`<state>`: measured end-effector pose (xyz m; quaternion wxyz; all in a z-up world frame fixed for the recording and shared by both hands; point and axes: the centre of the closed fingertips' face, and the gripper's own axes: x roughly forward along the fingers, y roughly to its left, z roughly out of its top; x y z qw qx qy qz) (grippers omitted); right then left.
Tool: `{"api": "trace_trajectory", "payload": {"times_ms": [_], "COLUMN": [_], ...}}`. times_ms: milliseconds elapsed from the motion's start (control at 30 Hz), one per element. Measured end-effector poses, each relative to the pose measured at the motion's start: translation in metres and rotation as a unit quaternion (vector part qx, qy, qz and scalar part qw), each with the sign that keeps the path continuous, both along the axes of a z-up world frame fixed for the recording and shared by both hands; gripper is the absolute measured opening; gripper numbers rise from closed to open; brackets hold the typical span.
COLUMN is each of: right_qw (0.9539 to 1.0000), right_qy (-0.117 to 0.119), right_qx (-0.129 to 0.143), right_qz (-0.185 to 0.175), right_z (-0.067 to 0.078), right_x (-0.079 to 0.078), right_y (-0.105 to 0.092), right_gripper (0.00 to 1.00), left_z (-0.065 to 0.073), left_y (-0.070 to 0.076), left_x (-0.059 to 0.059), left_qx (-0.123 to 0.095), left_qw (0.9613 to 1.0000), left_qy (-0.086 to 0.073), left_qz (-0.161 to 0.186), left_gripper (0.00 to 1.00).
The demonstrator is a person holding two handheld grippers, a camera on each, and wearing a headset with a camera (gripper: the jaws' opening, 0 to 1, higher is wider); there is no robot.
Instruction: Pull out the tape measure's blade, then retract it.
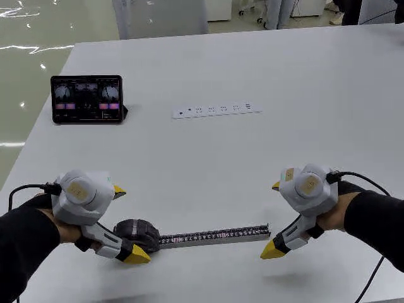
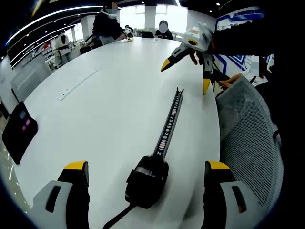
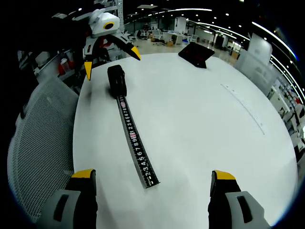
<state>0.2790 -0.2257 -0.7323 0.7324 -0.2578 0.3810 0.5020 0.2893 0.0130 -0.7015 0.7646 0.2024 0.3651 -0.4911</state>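
A black tape measure case [image 1: 136, 234] lies on the white table [image 1: 252, 69] near its front edge, with the blade [image 1: 214, 237] pulled out flat to the right. My left gripper [image 1: 127, 222] is open, its yellow-tipped jaws on either side of the case [image 2: 147, 177] without touching it. My right gripper [image 1: 274, 218] is open too and stands just past the blade's hooked end [image 1: 267, 229]. In the right gripper view the blade end [image 3: 150, 181] lies on the table between the open jaws, and the blade [image 3: 131, 138] runs back to the case [image 3: 117, 80].
A black tablet [image 1: 86, 99] stands at the far left and a white power strip [image 1: 216, 110] lies mid-table. A grey mesh chair [image 2: 252, 143] sits close at the table's near edge. Several people sit at the far end in the left gripper view.
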Motion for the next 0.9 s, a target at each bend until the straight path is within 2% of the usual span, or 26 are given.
{"api": "trace_trajectory", "payload": {"times_ms": [33, 67, 233, 333, 367, 433, 500, 533, 600, 667, 700, 733, 767, 833, 900], "right_qw": [1.0, 1.0, 0.9987, 0.9974, 0.9965, 0.9948, 0.9938, 0.9934, 0.9922, 0.9903, 0.9895, 0.9875, 0.9832, 0.9818, 0.9796], "right_qy": [-0.003, -0.002, -0.015, -0.024, -0.03, -0.03, -0.026, -0.028, -0.042, -0.048, -0.051, -0.055, -0.059, -0.065, -0.076], "right_qx": [0.002, 0.003, 0.026, 0.034, 0.04, 0.051, 0.058, 0.061, 0.06, 0.066, 0.064, 0.073, 0.093, 0.091, 0.092], "right_qz": [-0.003, -0.006, -0.042, -0.06, -0.067, -0.083, -0.09, -0.093, -0.101, -0.112, -0.119, -0.129, -0.146, -0.153, -0.162], "right_z": [0.0, 0.0, 0.009, 0.013, 0.015, 0.018, 0.019, 0.02, 0.021, 0.024, 0.024, 0.027, 0.03, 0.031, 0.032], "right_x": [0.001, 0.0, 0.005, 0.006, 0.007, 0.006, 0.003, 0.0, 0.002, 0.003, 0.002, 0.003, 0.005, 0.004, 0.002], "right_y": [-0.002, -0.003, -0.009, -0.016, -0.019, -0.022, -0.025, -0.027, -0.033, -0.037, -0.042, -0.044, -0.045, -0.052, -0.058], "right_gripper": [0.99, 0.99, 0.99, 0.99, 0.99, 0.99, 0.99, 0.99, 0.99, 0.99, 0.99, 0.99, 0.99, 0.99, 0.99], "left_z": [0.001, 0.002, 0.009, 0.011, 0.012, 0.012, 0.013, 0.014, 0.013, 0.014, 0.015, 0.016, 0.017, 0.017, 0.016], "left_y": [-0.003, -0.004, -0.003, 0.001, 0.005, 0.009, 0.012, 0.013, 0.018, 0.022, 0.025, 0.027, 0.03, 0.036, 0.041], "left_x": [-0.007, -0.008, -0.005, -0.003, 0.0, 0.0, 0.0, -0.001, -0.003, -0.003, -0.001, -0.002, -0.003, -0.003, -0.006], "left_qx": [-0.015, -0.023, -0.052, -0.069, -0.072, -0.078, -0.083, -0.092, -0.093, -0.099, -0.104, -0.109, -0.115, -0.114, -0.112], "left_qw": [0.9995, 0.9991, 0.9972, 0.9941, 0.9926, 0.99, 0.9888, 0.9868, 0.9849, 0.9826, 0.98, 0.9782, 0.976, 0.973, 0.9725], "left_qy": [0.026, 0.031, 0.011, 0.005, -0.002, 0.001, -0.006, -0.004, -0.001, -0.008, -0.016, -0.02, -0.025, -0.037, -0.04], "left_qz": [0.01, 0.017, 0.052, 0.083, 0.098, 0.118, 0.124, 0.133, 0.146, 0.157, 0.169, 0.175, 0.183, 0.197, 0.201], "left_gripper": [0.99, 0.99, 0.99, 0.99, 0.99, 0.99, 0.99, 0.99, 0.99, 0.99, 0.99, 0.99, 0.99, 0.99, 0.99]}}
